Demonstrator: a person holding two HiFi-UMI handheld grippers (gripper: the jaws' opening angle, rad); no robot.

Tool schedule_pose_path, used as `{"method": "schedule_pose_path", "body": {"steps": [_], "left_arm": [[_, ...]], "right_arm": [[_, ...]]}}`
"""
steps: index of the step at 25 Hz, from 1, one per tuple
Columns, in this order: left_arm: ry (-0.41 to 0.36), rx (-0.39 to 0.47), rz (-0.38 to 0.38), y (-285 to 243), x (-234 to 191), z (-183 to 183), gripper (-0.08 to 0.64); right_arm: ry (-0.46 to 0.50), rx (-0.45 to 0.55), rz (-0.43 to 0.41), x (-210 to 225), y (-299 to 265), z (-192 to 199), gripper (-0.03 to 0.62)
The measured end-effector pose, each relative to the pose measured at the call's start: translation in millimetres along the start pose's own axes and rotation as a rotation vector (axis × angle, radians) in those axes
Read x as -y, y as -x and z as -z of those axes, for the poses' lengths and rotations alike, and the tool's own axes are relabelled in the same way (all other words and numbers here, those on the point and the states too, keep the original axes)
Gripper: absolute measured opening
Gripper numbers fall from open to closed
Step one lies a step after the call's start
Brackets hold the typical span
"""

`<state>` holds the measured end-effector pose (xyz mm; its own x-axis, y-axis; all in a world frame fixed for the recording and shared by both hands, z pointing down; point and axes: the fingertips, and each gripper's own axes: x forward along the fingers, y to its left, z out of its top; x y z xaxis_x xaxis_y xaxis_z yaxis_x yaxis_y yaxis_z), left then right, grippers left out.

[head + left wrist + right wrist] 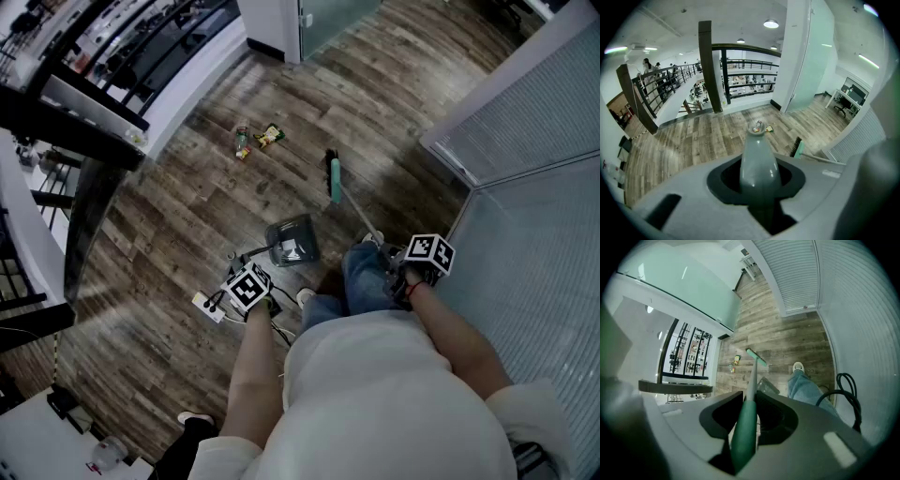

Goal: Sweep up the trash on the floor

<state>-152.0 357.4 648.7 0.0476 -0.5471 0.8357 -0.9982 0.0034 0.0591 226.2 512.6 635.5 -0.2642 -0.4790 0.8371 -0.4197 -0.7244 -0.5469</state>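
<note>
While 3 trash pieces (pixel 269 136) lie ahead, left gripper (pixel 759 180) clamping 1 dustpan (pixel 292 242), right gripper (pixel 746 420) clamping 1 broom (pixel 334 178)

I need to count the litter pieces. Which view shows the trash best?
Head view: the trash lies unobstructed on the floor. In the left gripper view the dustpan handle partly covers it; the right gripper view shows it small.
</note>
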Motion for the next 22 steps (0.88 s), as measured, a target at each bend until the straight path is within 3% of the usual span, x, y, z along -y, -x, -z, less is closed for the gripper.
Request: {"method": "schedule_pose_path", "body": {"steps": [22], "left_arm": [[0.01,-0.007,0.038,-9,0,-3,0.098]], "right_arm": [[0.016,0.016,-0.033,-9,-8,-9,0.094]]}}
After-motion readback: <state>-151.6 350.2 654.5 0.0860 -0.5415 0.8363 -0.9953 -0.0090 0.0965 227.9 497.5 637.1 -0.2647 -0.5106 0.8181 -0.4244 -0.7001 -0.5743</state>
